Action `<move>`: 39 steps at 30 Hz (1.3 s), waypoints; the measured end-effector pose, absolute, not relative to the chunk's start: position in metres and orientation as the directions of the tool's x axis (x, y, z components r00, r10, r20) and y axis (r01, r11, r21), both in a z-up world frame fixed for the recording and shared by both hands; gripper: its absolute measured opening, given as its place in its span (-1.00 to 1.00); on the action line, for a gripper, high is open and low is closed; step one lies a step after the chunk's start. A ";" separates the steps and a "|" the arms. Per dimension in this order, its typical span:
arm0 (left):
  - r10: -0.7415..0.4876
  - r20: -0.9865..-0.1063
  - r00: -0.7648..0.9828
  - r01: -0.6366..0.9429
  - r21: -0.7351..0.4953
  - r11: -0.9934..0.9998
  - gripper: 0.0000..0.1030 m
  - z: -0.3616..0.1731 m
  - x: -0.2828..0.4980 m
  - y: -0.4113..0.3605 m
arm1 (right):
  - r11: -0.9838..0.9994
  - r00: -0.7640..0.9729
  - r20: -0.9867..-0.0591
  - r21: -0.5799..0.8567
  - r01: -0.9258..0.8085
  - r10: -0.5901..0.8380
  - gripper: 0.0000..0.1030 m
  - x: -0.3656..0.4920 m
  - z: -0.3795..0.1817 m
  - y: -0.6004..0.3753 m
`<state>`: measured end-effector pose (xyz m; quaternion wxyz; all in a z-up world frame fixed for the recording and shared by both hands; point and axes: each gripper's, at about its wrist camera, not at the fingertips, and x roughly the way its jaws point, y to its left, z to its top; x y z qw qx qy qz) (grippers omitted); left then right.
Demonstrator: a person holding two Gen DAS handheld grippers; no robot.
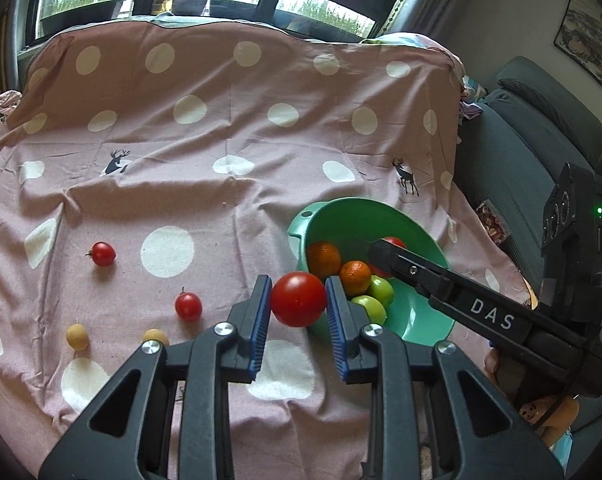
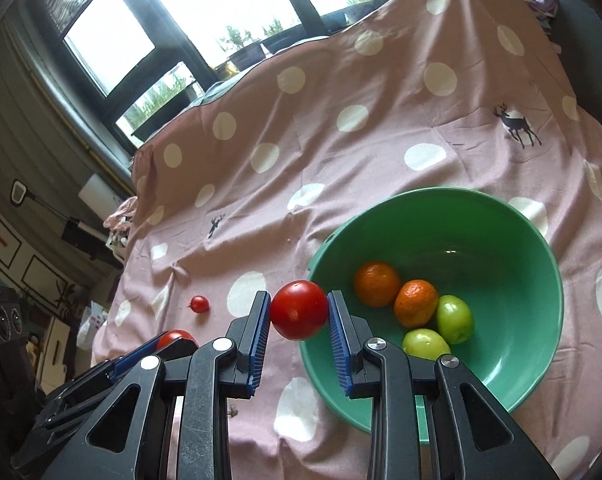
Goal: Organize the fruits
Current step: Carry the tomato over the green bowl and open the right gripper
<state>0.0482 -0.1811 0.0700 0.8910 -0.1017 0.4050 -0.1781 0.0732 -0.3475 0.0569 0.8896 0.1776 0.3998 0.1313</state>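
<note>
Fruits already in the round green plastic bowl (image 2: 521,240) are two oranges (image 2: 377,284) and two green ones (image 2: 455,318). Each tool, left (image 1: 299,300) and right (image 2: 299,311), is clamped on a red tomato near the bowl's 9 o'clock rim. Two small red tomatoes (image 1: 103,254) and two yellow fruits (image 1: 77,336) wait on the pink dotted cloth (image 1: 221,120).

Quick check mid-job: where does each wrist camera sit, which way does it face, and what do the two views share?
Left wrist: on the left gripper, looking down its fingers at the cloth; holds a tomato; the right gripper reaches over the bowl.
Right wrist: on the right gripper, facing the bowl; holds another tomato; the left gripper shows at lower left.
Shared: bowl, oranges, green fruits, cloth.
</note>
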 end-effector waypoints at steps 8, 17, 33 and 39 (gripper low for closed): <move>-0.436 -0.702 0.563 0.297 -0.321 0.900 -0.47 0.064 0.063 -0.218 | 0.892 0.680 -0.653 0.451 -0.003 0.333 -0.41 0.069 0.057 -0.384; -0.454 -0.730 0.511 0.337 -0.315 0.887 -0.47 0.051 0.075 -0.246 | 0.878 0.696 -0.673 0.461 0.130 0.250 -0.41 0.068 0.048 -0.422; -0.436 -0.802 0.407 0.356 -0.300 0.885 -0.47 0.014 0.095 -0.278 | 0.871 0.637 -0.752 0.417 0.259 0.170 -0.41 0.080 0.021 -0.449; -0.431 -0.815 0.387 0.351 -0.302 0.886 -0.47 0.007 0.098 -0.279 | 0.872 0.619 -0.766 0.410 0.266 0.172 -0.41 0.084 0.015 -0.448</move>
